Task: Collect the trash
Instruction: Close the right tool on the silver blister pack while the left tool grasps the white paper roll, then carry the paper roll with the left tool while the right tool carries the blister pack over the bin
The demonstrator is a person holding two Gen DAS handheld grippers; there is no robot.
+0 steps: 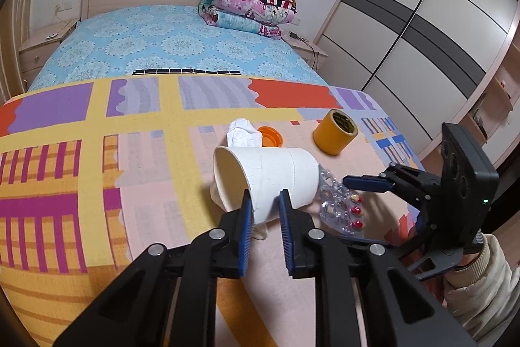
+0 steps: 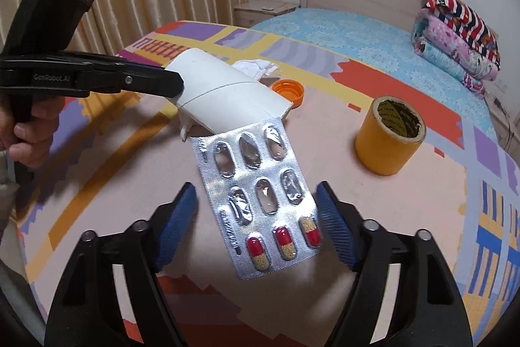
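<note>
Only the right wrist view shows the blister pack [image 2: 260, 197] foil-side clearly.

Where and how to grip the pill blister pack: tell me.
Grip the blister pack across its two long edges at the near end, by the red-and-yellow capsules, coming from above and the near side. It lies flat and thin, its far end tucked under the paper cup, so only the near end is free. The right gripper already straddles it, pads not touching.

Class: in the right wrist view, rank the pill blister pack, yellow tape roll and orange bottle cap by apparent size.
1. pill blister pack, though nearest the camera
2. yellow tape roll
3. orange bottle cap, farthest away
</note>
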